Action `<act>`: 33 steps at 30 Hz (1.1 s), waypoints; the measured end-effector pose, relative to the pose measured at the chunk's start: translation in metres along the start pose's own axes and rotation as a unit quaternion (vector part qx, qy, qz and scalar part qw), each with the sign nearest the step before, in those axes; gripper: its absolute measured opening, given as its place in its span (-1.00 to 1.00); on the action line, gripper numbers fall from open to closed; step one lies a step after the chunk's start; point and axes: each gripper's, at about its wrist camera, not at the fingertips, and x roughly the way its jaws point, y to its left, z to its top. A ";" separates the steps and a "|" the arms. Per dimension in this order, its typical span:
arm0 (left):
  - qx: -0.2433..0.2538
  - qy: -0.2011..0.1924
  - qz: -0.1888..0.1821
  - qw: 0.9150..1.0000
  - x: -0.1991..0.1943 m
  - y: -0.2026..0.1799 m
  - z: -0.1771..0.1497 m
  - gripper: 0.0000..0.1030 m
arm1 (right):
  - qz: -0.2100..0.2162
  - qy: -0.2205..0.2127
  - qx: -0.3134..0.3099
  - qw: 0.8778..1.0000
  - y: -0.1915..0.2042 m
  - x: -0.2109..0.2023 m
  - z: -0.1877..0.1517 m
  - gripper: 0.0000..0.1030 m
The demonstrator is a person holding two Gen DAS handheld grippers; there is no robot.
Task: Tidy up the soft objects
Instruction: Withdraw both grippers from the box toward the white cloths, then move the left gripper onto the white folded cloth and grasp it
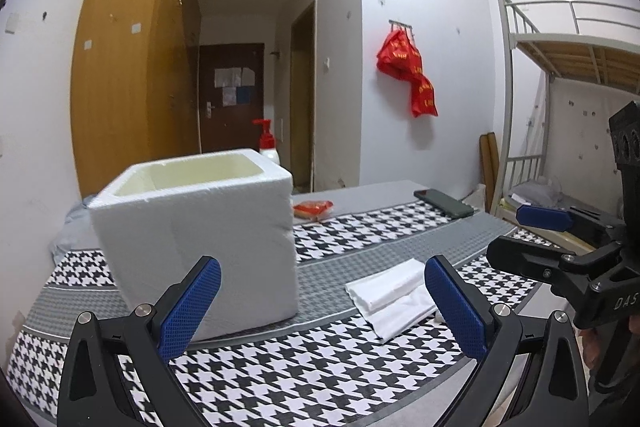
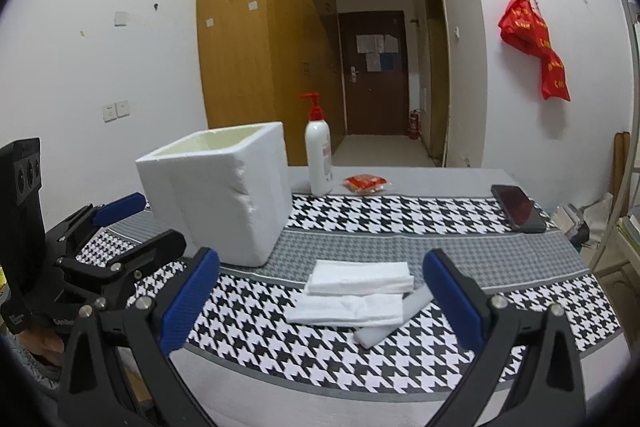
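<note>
A white foam box (image 1: 200, 227) (image 2: 218, 191) with an open top stands on the houndstooth tablecloth (image 1: 304, 379) (image 2: 360, 211). Folded white soft sheets (image 1: 390, 297) (image 2: 358, 293) lie stacked to its right, with a thin white strip (image 2: 394, 319) poking out beneath. My left gripper (image 1: 322, 305) is open above the near table edge, the box by its left finger. My right gripper (image 2: 320, 297) is open too, with the sheets lying ahead between its fingers and nothing held. Each gripper shows at the side of the other's view (image 1: 532, 239) (image 2: 136, 223).
A white pump bottle with a red top (image 2: 319, 151) (image 1: 267, 143) stands behind the box. A red packet (image 2: 365, 183) (image 1: 313, 209) and a dark phone (image 2: 518, 207) (image 1: 443, 202) lie farther back. A bunk bed frame (image 1: 560, 75) stands right of the table.
</note>
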 end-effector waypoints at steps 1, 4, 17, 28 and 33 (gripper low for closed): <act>0.001 0.003 -0.002 1.000 0.003 -0.001 0.000 0.98 | -0.004 0.004 0.000 1.000 -0.002 0.002 -0.001 0.99; 0.004 0.018 -0.007 1.000 0.014 -0.004 0.001 0.98 | -0.013 0.011 0.004 1.000 -0.009 0.006 -0.003 0.99; 0.015 0.083 -0.029 0.996 0.061 -0.013 -0.005 0.98 | -0.042 0.053 0.031 0.997 -0.044 0.036 -0.018 0.99; 0.040 0.134 -0.047 0.989 0.097 -0.032 -0.005 0.98 | -0.065 0.082 0.050 0.993 -0.077 0.053 -0.029 0.99; 0.046 0.153 -0.072 0.985 0.112 -0.039 -0.004 0.98 | -0.072 0.094 0.058 0.991 -0.090 0.060 -0.033 0.99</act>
